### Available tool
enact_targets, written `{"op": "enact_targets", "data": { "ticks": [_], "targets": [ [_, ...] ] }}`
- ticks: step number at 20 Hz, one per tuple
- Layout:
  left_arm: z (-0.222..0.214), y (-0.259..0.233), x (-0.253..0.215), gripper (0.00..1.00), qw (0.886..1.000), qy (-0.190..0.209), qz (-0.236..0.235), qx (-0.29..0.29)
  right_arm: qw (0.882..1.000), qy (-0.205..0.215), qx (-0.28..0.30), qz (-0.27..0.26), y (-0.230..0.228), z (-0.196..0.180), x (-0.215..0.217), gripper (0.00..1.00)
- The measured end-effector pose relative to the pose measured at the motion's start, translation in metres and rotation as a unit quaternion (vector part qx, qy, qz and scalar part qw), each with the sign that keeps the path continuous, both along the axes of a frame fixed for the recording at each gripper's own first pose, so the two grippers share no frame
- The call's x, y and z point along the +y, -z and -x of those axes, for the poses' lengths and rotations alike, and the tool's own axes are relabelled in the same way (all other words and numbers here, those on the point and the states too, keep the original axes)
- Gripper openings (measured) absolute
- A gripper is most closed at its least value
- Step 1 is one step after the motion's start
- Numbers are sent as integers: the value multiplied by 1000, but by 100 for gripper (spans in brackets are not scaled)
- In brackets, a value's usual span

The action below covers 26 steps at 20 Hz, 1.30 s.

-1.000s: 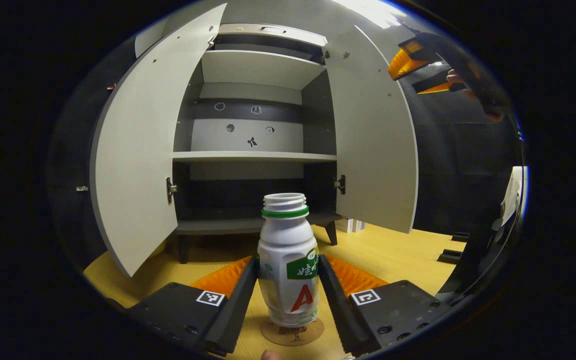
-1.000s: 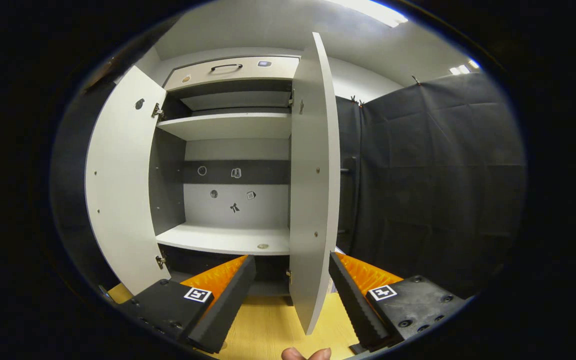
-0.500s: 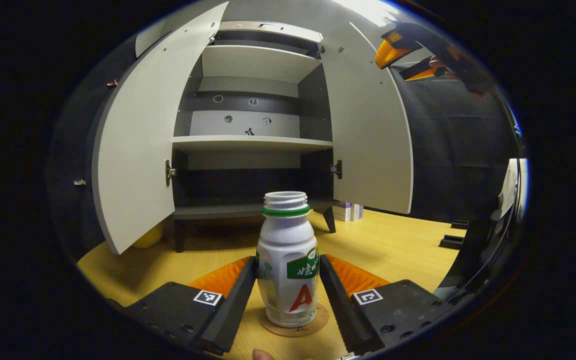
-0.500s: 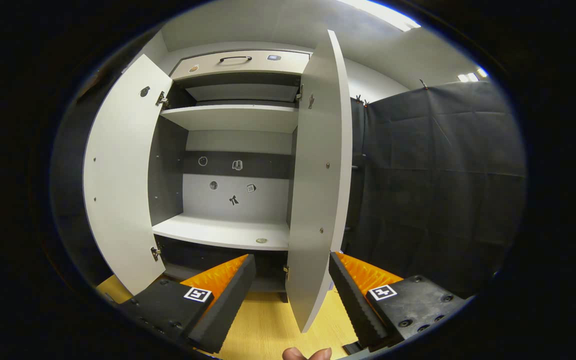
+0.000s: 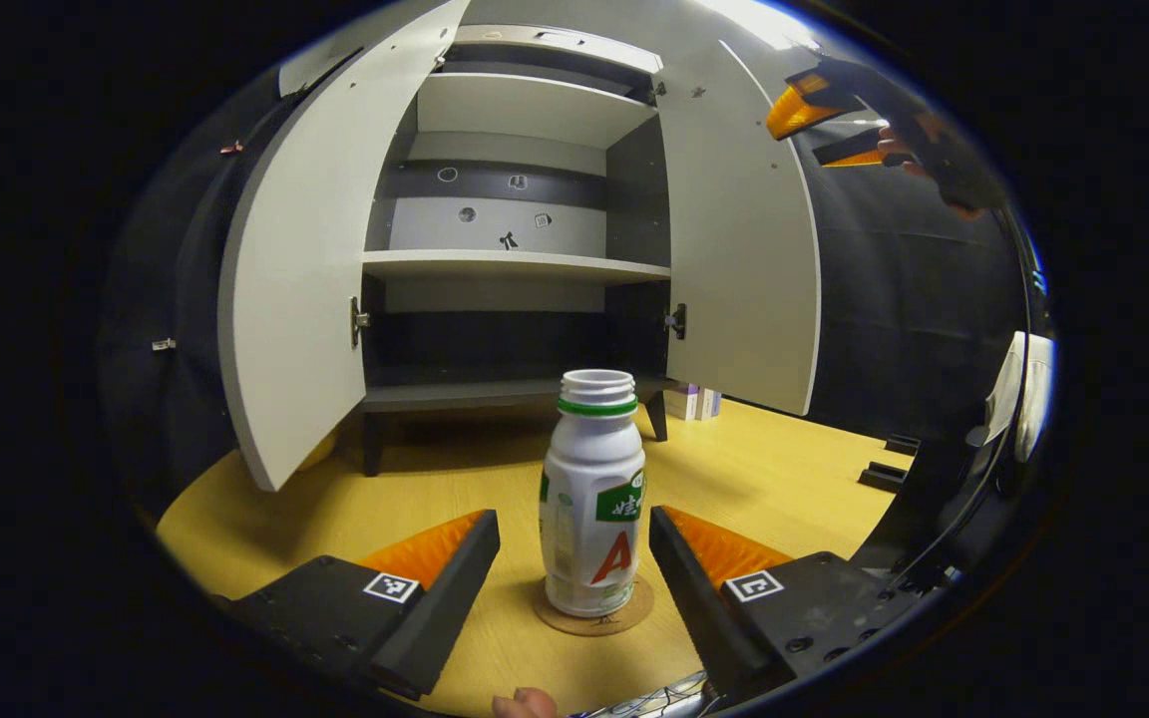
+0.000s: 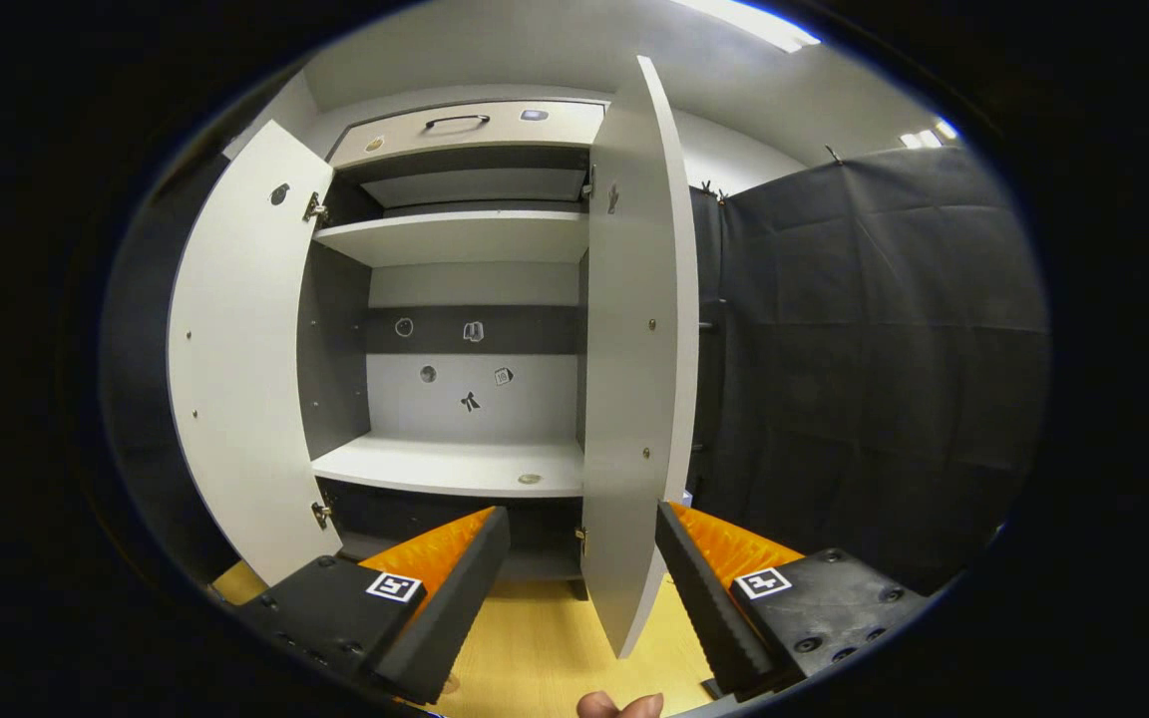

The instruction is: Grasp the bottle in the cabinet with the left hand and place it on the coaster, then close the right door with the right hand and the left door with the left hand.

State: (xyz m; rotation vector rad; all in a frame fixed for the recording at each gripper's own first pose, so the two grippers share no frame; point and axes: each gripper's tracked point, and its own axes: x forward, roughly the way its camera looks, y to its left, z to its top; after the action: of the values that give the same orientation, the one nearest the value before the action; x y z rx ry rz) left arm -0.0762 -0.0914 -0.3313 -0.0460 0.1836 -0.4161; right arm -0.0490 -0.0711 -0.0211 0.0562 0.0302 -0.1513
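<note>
The bottle (image 5: 592,496) stands upright on the coaster (image 5: 594,616) on the wooden table (image 5: 784,499), the left gripper (image 5: 574,588) spread, fingers apparently clear of its sides. Ahead, the cabinet (image 6: 465,299) gapes — both doors open. The right gripper (image 6: 582,583), spread too, faces the right door (image 6: 639,369) edge-on.

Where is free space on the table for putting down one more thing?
Bare wood lies left of the coaster, toward the left door, and right of the bottle, before the boxes. Around the coaster the left gripper crowds it.
</note>
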Motion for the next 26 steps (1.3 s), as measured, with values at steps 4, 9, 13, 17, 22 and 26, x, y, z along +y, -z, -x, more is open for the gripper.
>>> {"op": "enact_targets", "data": {
  "ticks": [4,9,13,17,22,26],
  "targets": [
    [3,-66,41,96,999,-43,20,-2,1000,3,-13,8,-12,-1,-4,98],
    [-5,-182,119,96,988,-141,44,-45,1000,-24,-19,8,-20,1,1,98],
    [-4,-245,158,95,978,-199,27,-62,999,-45,-11,-3,-21,8,-3,98],
    [-9,-278,164,95,972,-223,34,-61,997,-68,-10,-17,-27,14,-21,98],
    [-17,-285,171,95,964,-263,38,-36,999,-18,-3,-29,-24,6,-92,98],
    [-19,-288,178,95,958,-284,19,-25,1000,10,2,-19,-18,-8,-134,98]
  ]
}}
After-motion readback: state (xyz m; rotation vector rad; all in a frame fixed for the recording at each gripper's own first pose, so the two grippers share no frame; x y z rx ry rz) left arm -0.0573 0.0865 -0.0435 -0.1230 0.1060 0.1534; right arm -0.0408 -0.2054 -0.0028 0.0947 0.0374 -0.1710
